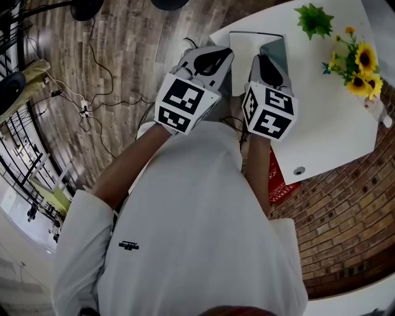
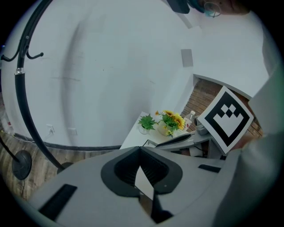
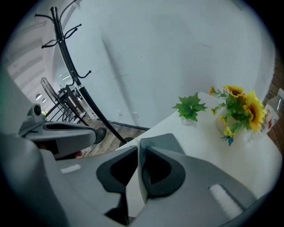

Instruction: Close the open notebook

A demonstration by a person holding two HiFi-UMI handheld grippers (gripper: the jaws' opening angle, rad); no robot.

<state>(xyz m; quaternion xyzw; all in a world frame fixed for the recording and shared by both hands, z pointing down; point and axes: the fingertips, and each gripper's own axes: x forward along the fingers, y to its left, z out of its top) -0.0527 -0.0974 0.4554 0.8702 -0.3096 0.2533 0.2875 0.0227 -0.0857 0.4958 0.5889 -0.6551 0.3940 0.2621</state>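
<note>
Head view: notebook (image 1: pixel 245 49) lies open on the white table (image 1: pixel 333 117), close to the table's left edge, with its spine running away from the person. Its white left page lies flat. Its grey right leaf (image 1: pixel 276 52) sits under the right gripper (image 1: pixel 261 60). The left gripper (image 1: pixel 224 55) hovers just beside the outer edge of the white page. Sunflowers (image 1: pixel 361 65) and a green plant (image 1: pixel 315 18) stand well apart, with bare table between them and the notebook.

Left gripper view: the jaws meet at their tips with nothing identifiable gripped. A pale wedge shows further back between the pads; whether it is paper or the surface below cannot be told. The notebook lies ahead and to the right of the tips, its dark leaf raised at a slant.

Right gripper view: the jaws are clamped on the grey leaf, which runs edge-on between the pads and continues beyond the tips.

Judgement: the right gripper is the working one. Closing requires swinging the leaf leftward over the spine onto the white page. The left gripper sits near that landing zone and may need to move clear. The path of the swing looks unobstructed.
</note>
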